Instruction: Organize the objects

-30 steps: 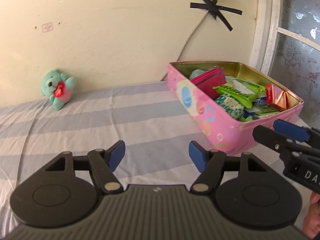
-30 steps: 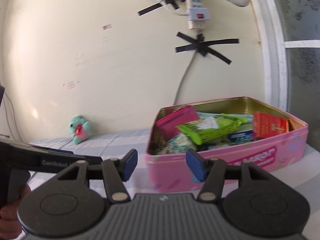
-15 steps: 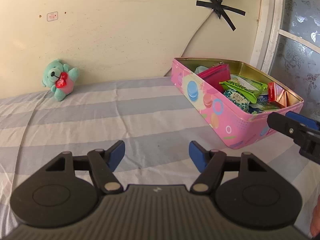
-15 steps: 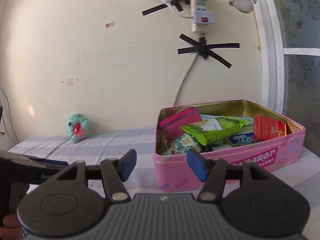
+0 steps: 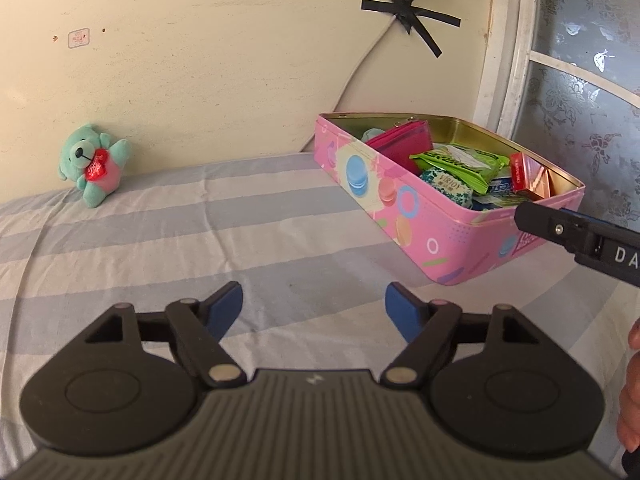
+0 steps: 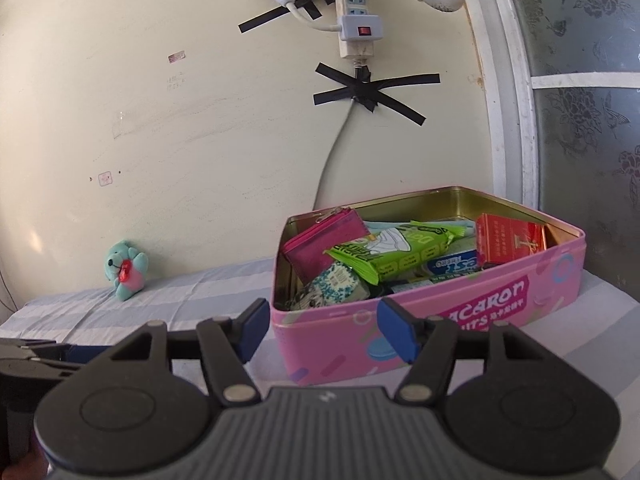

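Note:
An open pink tin (image 5: 420,232) (image 6: 440,320) rests on the striped bed by the wall. It holds a magenta pouch (image 6: 326,242), a green packet (image 6: 396,258), a red box (image 6: 512,242) and other packets. A teal plush bear (image 5: 94,166) (image 6: 126,270) leans against the wall at the left. My left gripper (image 5: 313,300) hovers over bare sheet left of the tin, its jaws opening with nothing between them. Just before the tin's near wall, my right gripper (image 6: 322,316) is also opening and empty. One of its fingers (image 5: 560,232) reaches in front of the tin's near right corner.
The striped sheet (image 5: 160,240) stretches between bear and tin. A power strip (image 6: 356,12) is taped to the wall, with its cable (image 6: 332,152) dropping behind the tin. A white window frame (image 5: 504,60) stands at the right. A person's hand (image 5: 632,384) shows at the right edge.
The left jaws have spread wider, and the tin now sits farther off in that view. The right jaws have widened slightly, and the right view has tipped a little.

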A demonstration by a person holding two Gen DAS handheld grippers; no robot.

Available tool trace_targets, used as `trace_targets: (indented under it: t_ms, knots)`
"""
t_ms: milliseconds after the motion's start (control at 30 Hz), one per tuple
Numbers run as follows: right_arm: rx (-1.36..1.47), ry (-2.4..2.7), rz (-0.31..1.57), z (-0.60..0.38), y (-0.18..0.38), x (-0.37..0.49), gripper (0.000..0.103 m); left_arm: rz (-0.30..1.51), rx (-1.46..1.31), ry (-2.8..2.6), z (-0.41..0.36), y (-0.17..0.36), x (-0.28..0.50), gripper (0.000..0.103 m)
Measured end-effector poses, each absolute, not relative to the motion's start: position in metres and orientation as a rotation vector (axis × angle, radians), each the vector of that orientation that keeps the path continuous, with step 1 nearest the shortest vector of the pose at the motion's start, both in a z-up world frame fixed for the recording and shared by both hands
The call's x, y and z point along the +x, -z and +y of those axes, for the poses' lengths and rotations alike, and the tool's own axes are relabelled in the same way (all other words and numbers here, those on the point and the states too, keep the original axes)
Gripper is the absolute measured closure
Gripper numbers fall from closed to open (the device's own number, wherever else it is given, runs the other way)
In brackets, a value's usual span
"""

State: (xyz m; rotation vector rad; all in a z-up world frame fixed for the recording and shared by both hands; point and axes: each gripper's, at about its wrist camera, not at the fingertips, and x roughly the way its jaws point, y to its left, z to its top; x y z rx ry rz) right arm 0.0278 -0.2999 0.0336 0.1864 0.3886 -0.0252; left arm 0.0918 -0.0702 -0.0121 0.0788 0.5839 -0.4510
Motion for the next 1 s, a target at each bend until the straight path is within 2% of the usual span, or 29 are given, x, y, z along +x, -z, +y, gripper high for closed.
trace_targets:
  t_ms: [200,300,433,767,1000]
  knots:
    - [0.18,0.039,0.385,-0.301,-0.034,0.026,0.041,0.587,0.085,0.465,-0.072,0.015,0.091,0.023]
    - [0.183,0.041,0.384,-0.3,-0.034,0.027,0.04,0.578,0.08,0.475,-0.071,0.015,0.09,0.018]
    - [0.19,0.06,0.357,-0.302,-0.035,0.023,0.031,0.562,0.09,0.5,-0.073,0.016,0.086,0.016]
    - [0.222,0.1,0.366,-0.309,-0.032,0.025,0.031,0.556,0.087,0.54,-0.073,0.014,0.082,0.016]
    - [0.182,0.058,0.364,-0.291,-0.039,0.03,0.031,0.557,0.081,0.447,-0.034,0.0,0.098,0.016]
